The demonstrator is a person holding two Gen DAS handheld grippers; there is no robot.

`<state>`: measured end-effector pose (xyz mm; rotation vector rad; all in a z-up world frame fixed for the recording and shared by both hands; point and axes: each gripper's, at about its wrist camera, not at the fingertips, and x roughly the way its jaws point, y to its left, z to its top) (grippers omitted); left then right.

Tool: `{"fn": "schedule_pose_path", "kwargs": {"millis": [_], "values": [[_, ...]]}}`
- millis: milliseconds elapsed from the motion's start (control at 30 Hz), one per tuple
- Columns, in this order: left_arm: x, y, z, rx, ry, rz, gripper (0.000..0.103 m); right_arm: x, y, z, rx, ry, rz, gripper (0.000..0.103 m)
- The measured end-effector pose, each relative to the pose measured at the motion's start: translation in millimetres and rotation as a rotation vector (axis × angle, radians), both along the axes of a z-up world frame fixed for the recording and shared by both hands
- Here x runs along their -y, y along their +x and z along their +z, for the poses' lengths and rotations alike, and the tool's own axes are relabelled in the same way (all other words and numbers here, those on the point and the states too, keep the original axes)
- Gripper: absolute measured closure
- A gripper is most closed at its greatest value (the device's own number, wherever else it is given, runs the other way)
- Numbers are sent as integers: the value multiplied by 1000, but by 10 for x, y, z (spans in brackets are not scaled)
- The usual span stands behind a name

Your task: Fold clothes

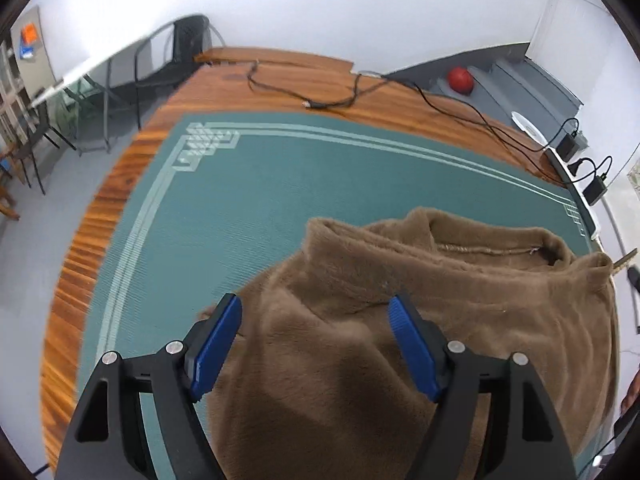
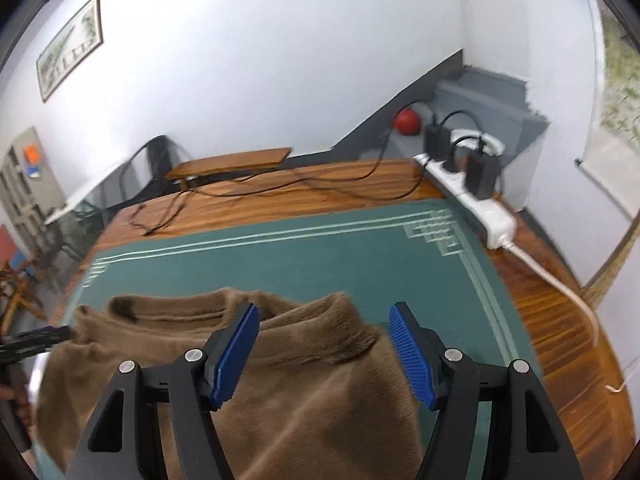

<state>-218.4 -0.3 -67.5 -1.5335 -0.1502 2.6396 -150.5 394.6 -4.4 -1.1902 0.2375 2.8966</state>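
A brown fleece garment (image 1: 420, 320) lies bunched on a green mat (image 1: 240, 208), collar edge toward the far side. It also shows in the right wrist view (image 2: 304, 392). My left gripper (image 1: 316, 316) is open above the garment's left part, holding nothing. My right gripper (image 2: 324, 324) is open above the garment's right part near the collar, holding nothing. Part of the left gripper (image 2: 36, 340) shows at the left edge of the right wrist view, beside the garment's left corner.
The mat covers a wooden table (image 1: 280, 76). Black cables (image 1: 360, 96) trail across its far side. A white power strip (image 2: 476, 200) with black adapters lies at the far right. A red ball (image 1: 460, 78) sits on grey stairs. Chairs (image 1: 40, 132) stand to the left.
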Motion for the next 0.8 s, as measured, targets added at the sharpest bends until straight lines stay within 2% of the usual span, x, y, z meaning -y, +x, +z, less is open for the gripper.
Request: {"fn": "schedule_pose_path", "kwargs": {"millis": [33, 133, 333, 600, 700, 800], "values": [[-11, -26, -45, 9, 6, 1, 23, 41, -3, -35, 19, -13, 37, 34], [-40, -111, -172, 28, -24, 11, 23, 213, -142, -304, 154, -5, 132, 34], [85, -207, -408, 77, -4, 45, 21, 131, -467, -719, 272, 17, 76, 34], [-13, -234, -486, 64, -76, 30, 15, 237, -501, -841, 297, 122, 109, 26], [1, -240, -447, 84, -78, 36, 15, 158, -369, -721, 270, 63, 113, 26], [-13, -142, -294, 71, -83, 47, 15, -58, -57, -510, 178, -16, 88, 26]]}}
